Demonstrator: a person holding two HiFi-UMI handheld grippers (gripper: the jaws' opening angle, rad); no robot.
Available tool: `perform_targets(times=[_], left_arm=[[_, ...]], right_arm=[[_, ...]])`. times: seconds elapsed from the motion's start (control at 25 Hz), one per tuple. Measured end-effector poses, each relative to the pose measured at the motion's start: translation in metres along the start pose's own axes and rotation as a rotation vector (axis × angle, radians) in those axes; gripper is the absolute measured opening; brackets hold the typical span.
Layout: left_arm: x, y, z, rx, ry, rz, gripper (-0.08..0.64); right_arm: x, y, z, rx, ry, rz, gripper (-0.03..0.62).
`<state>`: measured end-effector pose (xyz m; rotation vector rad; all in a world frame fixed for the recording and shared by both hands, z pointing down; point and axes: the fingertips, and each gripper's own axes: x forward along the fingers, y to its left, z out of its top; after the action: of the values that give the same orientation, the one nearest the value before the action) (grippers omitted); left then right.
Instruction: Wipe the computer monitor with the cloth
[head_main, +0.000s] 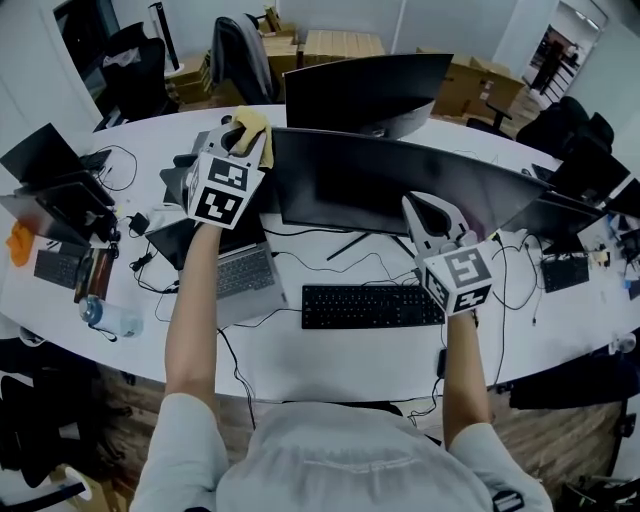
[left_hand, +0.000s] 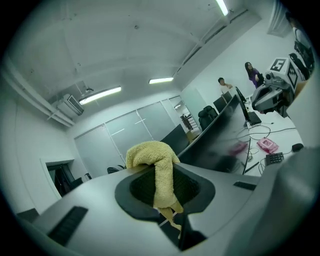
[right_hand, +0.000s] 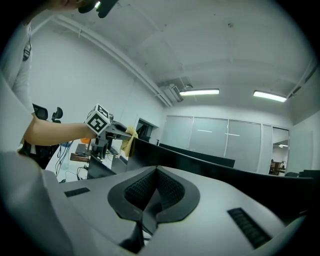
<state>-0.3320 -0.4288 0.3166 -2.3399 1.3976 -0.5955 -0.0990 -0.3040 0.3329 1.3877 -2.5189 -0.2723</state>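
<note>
The cloth (left_hand: 159, 172), judged soft and light, is clamped by a bunched fold in the left gripper (head_main: 240, 133) beside the top left corner of the monitor (head_main: 380, 185); the right gripper (head_main: 428, 215) is closed on nothing

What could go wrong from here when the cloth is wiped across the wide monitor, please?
1. The left claw pinches only a narrow strip of the cloth. Dragged across the monitor, it could slip out.
2. The cloth covers little of that claw, so its hard tips might scrape the screen.
3. The right claw is shut on nothing and isn't gripping the monitor, so a push near the corner might rock it.
</note>
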Motion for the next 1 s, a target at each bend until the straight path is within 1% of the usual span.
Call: perform_targets(times=[0.16, 0.28, 0.44, 0.56, 0.72, 1.0], left_arm=[[-0.004, -0.001, 0.002, -0.053, -0.024, -0.026, 0.072], [-0.002, -0.007, -0.007, -0.071, -0.012, -0.043, 0.072], [0.004, -0.011, -0.019, -0.136, -0.034, -0.061, 0.072], [0.006, -0.017, -0.031, -0.145, -0.026, -0.073, 0.072], [0.009, -0.025, -0.043, -0.177, -0.015, -0.084, 0.072], [0.013, -0.044, -0.060, -0.183, 0.011, -0.126, 0.072]], right_arm=[[-0.002, -0.001, -0.002, 0.008, 0.003, -0.009, 0.025], [-0.003, 0.000, -0.004, 0.014, 0.008, -0.011, 0.025], [-0.005, 0.000, -0.007, 0.008, 0.013, -0.017, 0.025], [-0.002, 0.002, -0.011, 0.010, 0.021, -0.018, 0.025], [0.002, 0.001, -0.014, 0.019, 0.029, -0.017, 0.025], [0.014, 0.006, -0.020, 0.030, 0.040, -0.002, 0.025]])
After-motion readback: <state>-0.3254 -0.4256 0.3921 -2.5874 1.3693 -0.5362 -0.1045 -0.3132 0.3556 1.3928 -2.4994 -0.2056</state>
